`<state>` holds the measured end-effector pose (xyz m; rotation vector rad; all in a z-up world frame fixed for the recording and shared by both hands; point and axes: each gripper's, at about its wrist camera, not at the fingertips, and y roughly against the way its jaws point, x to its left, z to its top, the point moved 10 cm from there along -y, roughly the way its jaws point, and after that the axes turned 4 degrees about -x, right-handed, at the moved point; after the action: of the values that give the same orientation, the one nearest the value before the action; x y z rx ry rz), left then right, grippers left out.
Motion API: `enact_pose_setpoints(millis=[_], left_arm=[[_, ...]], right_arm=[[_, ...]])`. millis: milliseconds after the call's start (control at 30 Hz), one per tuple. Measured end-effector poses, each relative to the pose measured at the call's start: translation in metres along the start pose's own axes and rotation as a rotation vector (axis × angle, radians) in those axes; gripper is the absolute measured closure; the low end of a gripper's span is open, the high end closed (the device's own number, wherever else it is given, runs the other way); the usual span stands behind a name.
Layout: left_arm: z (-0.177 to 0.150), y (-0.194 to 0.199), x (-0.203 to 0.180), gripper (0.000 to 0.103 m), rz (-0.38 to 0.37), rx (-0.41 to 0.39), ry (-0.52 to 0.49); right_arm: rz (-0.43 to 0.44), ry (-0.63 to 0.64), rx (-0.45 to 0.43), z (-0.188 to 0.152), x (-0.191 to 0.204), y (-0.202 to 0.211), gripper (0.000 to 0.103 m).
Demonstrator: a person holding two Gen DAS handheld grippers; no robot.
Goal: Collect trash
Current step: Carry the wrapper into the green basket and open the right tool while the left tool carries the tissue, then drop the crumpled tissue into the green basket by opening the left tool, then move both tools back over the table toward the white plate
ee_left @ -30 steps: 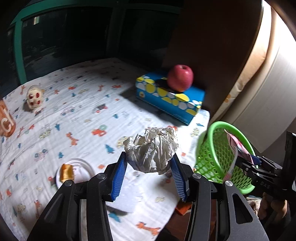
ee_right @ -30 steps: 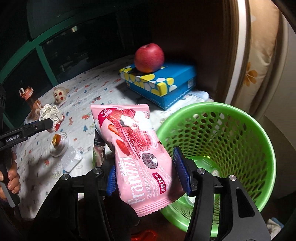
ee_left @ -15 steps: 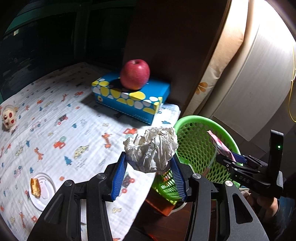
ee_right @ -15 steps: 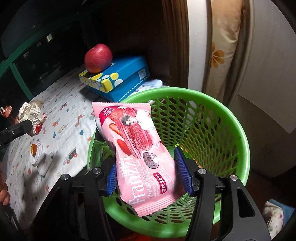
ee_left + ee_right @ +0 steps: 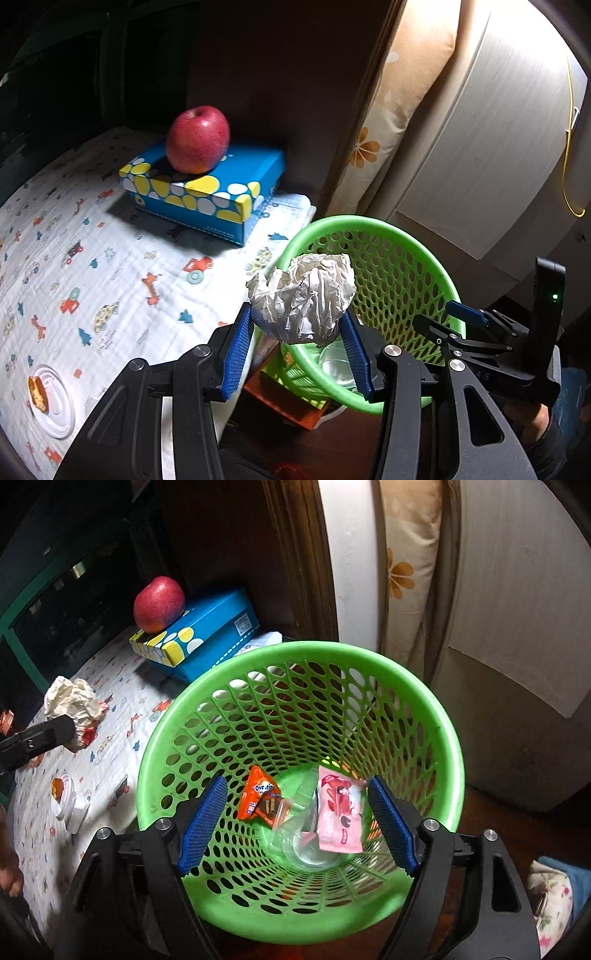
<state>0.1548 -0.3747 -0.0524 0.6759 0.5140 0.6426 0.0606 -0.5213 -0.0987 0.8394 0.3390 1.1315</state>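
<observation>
My right tongs point(image 5: 295, 823) hang straight over the green basket point(image 5: 417, 701), blue pads spread wide, having just been opening, with nothing between them. The pink wrapper point(image 5: 338, 812) lies down at the bottom of the basket, beside an orange packet point(image 5: 258, 797) and a clear cup point(image 5: 303, 838). The basket rim rings my pads on all sides with open air inside it, and the mesh wall is well clear of both fingers. My left tongs point(image 5: 295, 347) pinch the paper ball point(image 5: 303, 295), pads pressed into its two sides, and the ball sits over the near-left edge of the rim point(image 5: 369, 221), partly above the basket mouth. Below it, between the cloth's edge and the basket, there is a narrow dark gap with an orange-red thing point(image 5: 284, 402) that I can't make out. To the left the printed cloth point(image 5: 110, 266) runs out flat; a blue box point(image 5: 207, 192) with an apple point(image 5: 197, 138) on top sits near its far corner, and a white lid point(image 5: 51, 398) holding a bit of orange scrap lies close to the near edge. Right of the basket stand a pale cabinet point(image 5: 498, 155) and a flowered cushion point(image 5: 399, 110), so room there is tight. From the left view my right tongs point(image 5: 454, 321) reach over the basket's right rim.
</observation>
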Motion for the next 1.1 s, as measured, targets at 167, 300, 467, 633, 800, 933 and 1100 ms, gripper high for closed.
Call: enact_pose_setpoints(millis=[167,300,467,633,800,933,1100], left_arm=[[-0.004,-0.014,-0.016,0.056,-0.014,0.029,-0.024],[-0.006,-0.024,-0.030,0.055,-0.034,0.050,-0.038],[-0.009,-0.037,-0.049,0.049,-0.072,0.073,-0.049],[-0.012,-0.042,-0.062,0.035,-0.104,0.082,-0.059],[-0.016,-0.036,-0.056,0.033,-0.097,0.074,-0.048],[-0.021,-0.022,-0.032,0.033,-0.044,0.054,-0.032],[-0.033,-0.001,0.019,0.033,0.048,0.036,0.034]], right_arm=[[-0.003,-0.017,-0.021,-0.003,-0.011,0.015,0.022],[-0.008,-0.028,-0.040,-0.004,-0.016,0.025,0.020],[-0.014,-0.028,-0.055,-0.007,-0.018,0.035,0.019],[-0.016,-0.037,-0.059,-0.012,-0.022,0.040,0.019],[-0.004,-0.036,-0.055,-0.017,-0.017,0.042,0.019],[0.024,-0.022,-0.059,-0.017,-0.001,0.043,0.018],[0.067,0.016,-0.058,-0.017,0.027,0.040,0.016]])
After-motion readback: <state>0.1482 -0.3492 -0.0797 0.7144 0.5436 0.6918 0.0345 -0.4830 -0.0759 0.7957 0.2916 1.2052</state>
